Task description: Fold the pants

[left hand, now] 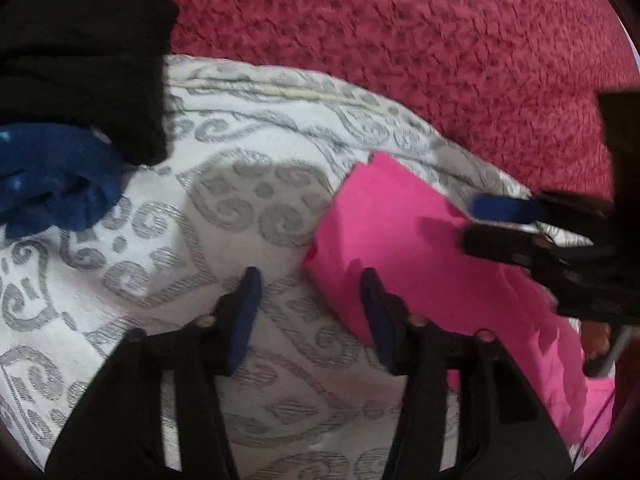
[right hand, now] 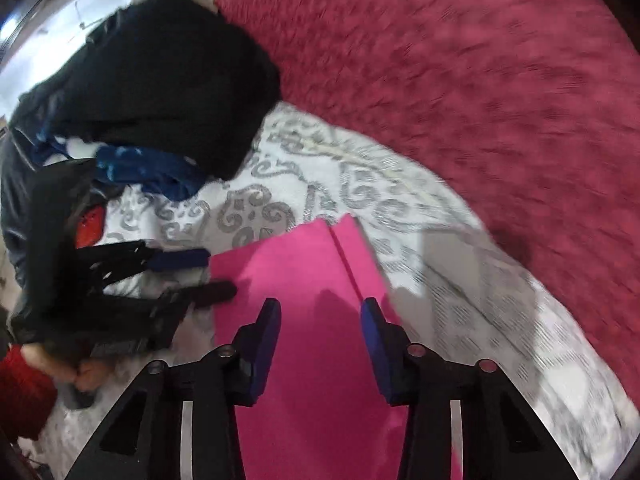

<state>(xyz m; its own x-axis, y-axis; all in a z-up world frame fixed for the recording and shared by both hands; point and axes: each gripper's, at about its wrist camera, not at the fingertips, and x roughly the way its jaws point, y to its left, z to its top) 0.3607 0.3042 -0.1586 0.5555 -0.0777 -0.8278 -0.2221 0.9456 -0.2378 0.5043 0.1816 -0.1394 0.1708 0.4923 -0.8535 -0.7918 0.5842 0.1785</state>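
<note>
Bright pink pants (left hand: 404, 240) lie flat on a white cover with grey swirls (left hand: 224, 208). In the right wrist view the pants (right hand: 304, 276) show both leg ends side by side. My left gripper (left hand: 310, 284) is open, its right finger over the pants' left edge, nothing held. It also shows in the right wrist view (right hand: 208, 276), at the pants' left edge. My right gripper (right hand: 320, 312) is open just above the pants. It also shows in the left wrist view (left hand: 468, 220), over the pants' far right part.
A pile of black cloth (right hand: 168, 80) and blue cloth (right hand: 148, 172) lies at the cover's left end; it also shows in the left wrist view (left hand: 80, 60). A dark red carpet (left hand: 400, 40) surrounds the cover.
</note>
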